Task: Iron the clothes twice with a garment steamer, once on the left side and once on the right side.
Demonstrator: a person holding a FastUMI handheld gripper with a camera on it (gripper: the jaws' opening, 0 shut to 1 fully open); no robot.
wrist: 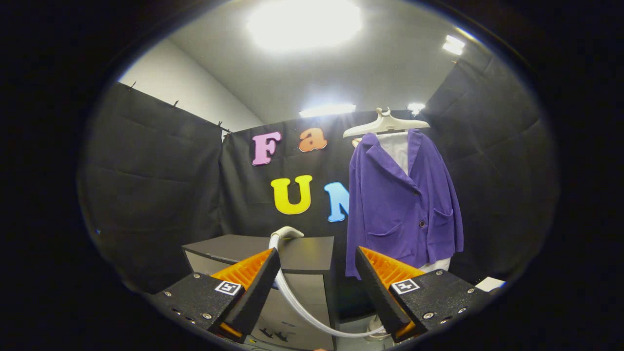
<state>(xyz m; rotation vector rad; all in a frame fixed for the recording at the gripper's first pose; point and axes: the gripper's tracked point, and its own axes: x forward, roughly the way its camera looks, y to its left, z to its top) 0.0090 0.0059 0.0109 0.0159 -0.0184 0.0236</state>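
Two fingers: the gripper (318,282) holds them spread wide apart, grasping nothing, with empty space between them.
Jacket: a purple jacket (402,204) hangs beyond the right finger, up and ahead of it, front facing the gripper, with a collar, dark buttons and two patch pockets.
Under layer: a white garment (399,148) shows at the jacket's open neck, and a white hem peeks out below its lower right edge.
Hanger: a pale hanger (385,125) carries the clothes from above, its hook at the top.
Steamer hose: a white hose (297,297) rises behind the left finger's tip, curves over a grey cabinet, then sweeps down and across between the fingers toward the right finger's base.
Steamer head: the hose's upper end (287,232) arches over the cabinet top; whether that is the steamer's head I cannot tell.
Cabinet: a grey cabinet (307,273) with a dark top stands just ahead of the fingers, left of the jacket.
Contact: neither finger touches the hose, cabinet or jacket.
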